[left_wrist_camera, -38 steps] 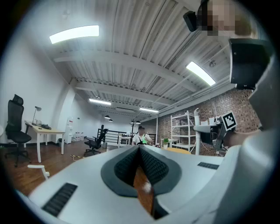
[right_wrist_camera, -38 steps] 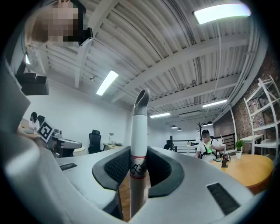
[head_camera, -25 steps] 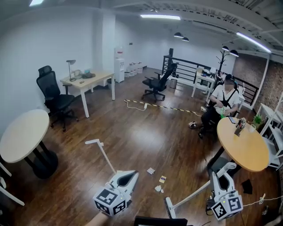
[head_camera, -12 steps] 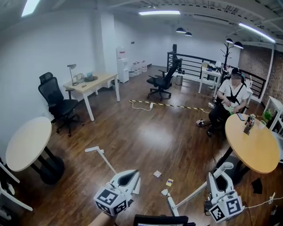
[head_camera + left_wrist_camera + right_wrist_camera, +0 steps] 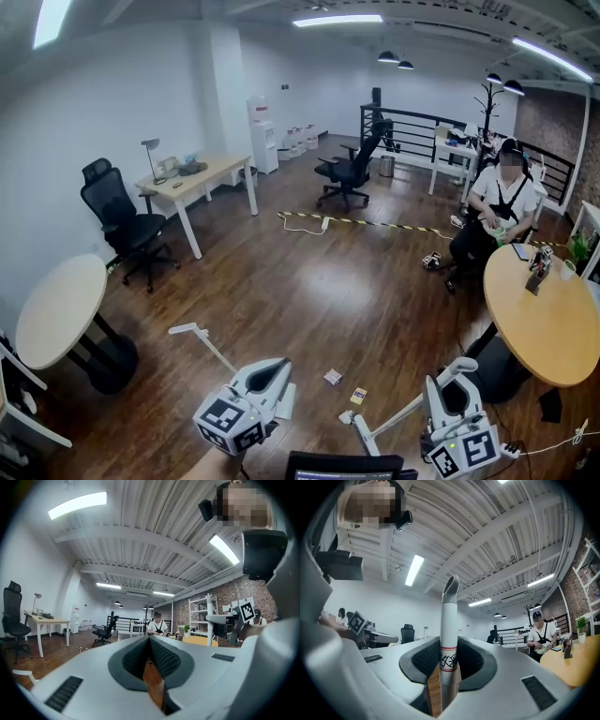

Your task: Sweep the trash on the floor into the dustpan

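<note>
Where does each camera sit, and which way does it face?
Head view: on the person's head, looking down at the wood floor; shows left tool and right tool.
Left gripper view: on the left tool, looking along its jaws across the room.
Right gripper view: on the right tool, looking up along the broom handle.
Shared: both gripper views show the seated person.

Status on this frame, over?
Right tongs shut on broom handle. Left tongs shut; white handle alongside, grip unclear. Three scraps on floor by broom head, unswept. Nothing between them.
</note>
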The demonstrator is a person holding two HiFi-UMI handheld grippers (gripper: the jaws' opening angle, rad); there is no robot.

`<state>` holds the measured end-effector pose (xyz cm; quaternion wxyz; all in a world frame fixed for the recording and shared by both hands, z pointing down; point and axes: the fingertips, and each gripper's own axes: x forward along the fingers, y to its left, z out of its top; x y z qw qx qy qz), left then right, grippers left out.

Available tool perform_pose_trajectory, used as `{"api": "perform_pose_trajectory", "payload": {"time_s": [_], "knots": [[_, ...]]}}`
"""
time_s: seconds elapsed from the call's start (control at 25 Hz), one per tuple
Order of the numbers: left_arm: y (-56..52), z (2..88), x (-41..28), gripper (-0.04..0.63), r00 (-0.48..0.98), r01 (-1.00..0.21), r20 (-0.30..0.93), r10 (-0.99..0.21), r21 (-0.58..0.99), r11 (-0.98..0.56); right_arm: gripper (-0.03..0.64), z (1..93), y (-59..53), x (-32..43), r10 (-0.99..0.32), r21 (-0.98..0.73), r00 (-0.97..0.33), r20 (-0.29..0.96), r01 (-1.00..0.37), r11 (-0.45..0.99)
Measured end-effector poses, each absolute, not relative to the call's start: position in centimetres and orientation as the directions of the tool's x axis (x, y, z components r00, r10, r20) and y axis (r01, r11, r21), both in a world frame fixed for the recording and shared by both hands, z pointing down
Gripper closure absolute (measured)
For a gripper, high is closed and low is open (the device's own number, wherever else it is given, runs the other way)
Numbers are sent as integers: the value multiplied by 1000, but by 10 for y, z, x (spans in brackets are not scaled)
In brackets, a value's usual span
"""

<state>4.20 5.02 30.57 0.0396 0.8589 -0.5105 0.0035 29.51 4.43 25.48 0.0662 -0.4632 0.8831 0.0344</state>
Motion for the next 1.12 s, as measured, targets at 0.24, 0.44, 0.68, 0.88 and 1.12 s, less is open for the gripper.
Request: {"api": "perform_pose_trajectory", "payload": {"time_s": [0.24,0.44,0.68,0.88,1.12], "knots": [[2,318,62,591,464,-885,74,-883,71,-460,500,266,-5,310,-793,13,-597,-126,-800,600],[-30,325,79,591,464,-886,91,-881,76,-458,500,268,-45,327,-802,26,-578,-150,-813,582],[-72,338,88,591,499,-866,95,-861,97,-491,500,278,-86,336,-823,28,-549,-144,-834,552],[-113,341,64,591,538,-842,91,-838,102,-529,500,285,-121,324,-860,28,-492,-132,-870,493],[-167,343,-9,591,572,-820,78,-817,62,-568,500,286,-154,279,-908,32,-381,-171,-924,382]]}}
